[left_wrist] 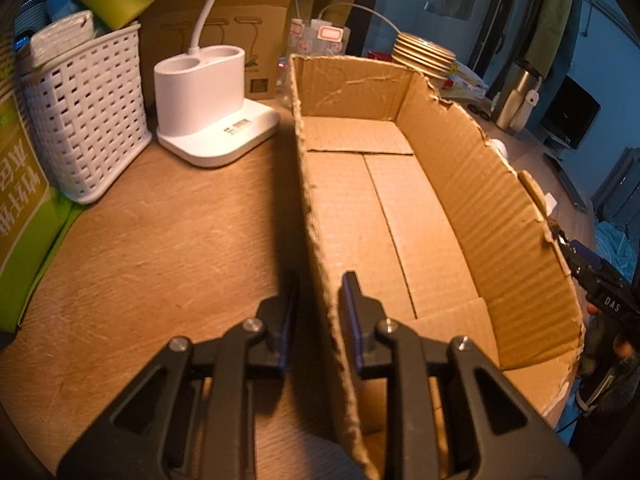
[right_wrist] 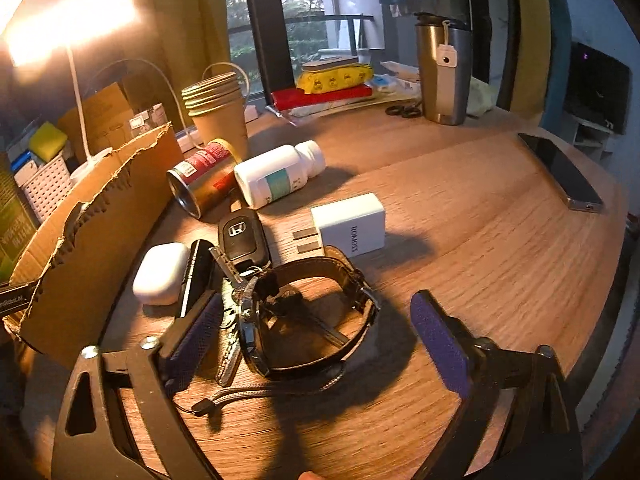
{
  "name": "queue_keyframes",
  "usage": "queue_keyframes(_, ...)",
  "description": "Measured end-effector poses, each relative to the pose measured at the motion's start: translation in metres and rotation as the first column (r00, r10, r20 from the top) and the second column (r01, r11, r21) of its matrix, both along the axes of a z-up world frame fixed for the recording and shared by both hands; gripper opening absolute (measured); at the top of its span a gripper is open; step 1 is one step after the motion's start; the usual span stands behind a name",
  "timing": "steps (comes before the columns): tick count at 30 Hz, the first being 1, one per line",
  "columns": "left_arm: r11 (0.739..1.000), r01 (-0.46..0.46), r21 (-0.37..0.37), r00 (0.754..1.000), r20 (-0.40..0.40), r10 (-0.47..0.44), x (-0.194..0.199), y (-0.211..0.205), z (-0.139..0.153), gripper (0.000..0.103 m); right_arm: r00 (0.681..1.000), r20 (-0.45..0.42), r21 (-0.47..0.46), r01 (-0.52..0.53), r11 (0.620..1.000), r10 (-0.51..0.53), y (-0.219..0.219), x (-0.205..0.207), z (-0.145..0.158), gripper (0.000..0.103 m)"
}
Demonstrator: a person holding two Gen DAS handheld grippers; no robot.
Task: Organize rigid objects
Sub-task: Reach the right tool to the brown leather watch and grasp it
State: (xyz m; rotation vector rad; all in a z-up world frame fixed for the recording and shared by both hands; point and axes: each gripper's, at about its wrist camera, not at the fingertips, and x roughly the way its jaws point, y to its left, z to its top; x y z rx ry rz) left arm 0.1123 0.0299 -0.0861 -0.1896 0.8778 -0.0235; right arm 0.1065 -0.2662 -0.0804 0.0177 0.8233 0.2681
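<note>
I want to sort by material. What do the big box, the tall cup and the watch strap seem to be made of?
Box: corrugated cardboard, matte brown; torn edges show ribbing.
Cup: probably stainless steel; brushed grey sheen with reflections.
Watch strap: seems dark leather, though imitation is possible; it holds a stiff loop.

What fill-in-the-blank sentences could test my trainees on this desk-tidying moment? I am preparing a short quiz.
1. The left gripper has its jaws on either side of one ____ of the brown cardboard box.
2. The inside of the box is ____.
3. Between the right gripper's open jaws lies a dark leather-strapped ____.
4. The black car key fob bears a ____ logo.

Missing words: wall; empty; wristwatch; Honda
</note>
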Motion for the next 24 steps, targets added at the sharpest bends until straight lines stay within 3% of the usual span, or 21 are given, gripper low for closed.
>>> queue_keyframes(2, 1.0, 0.002, -0.003, 1.0, 0.0, -0.002, 0.0, 0.0, 0.0, 0.023, 1.0, -0.009, -0.008, -0.006, 1.0, 0.006, 0.002, 0.001, -0.003, 0.073)
queue_keyframes(12, 1.0, 0.0, -0.016, 1.0, 0.0, 0.0, -0.001, 0.002, -0.002, 0.023, 0.999, 0.034, 0.002, -0.007, 1.0, 0.007, 0.002, -0.003, -0.001, 0.067)
queue_keyframes(24, 1.0, 0.0, -0.016, 1.0, 0.001, 0.0, -0.001, 0.002, -0.002, 0.023, 0.992, 0.124, 0.008, -0.015, 1.0, 0.014, 0.004, -0.015, 0.027, 0.065)
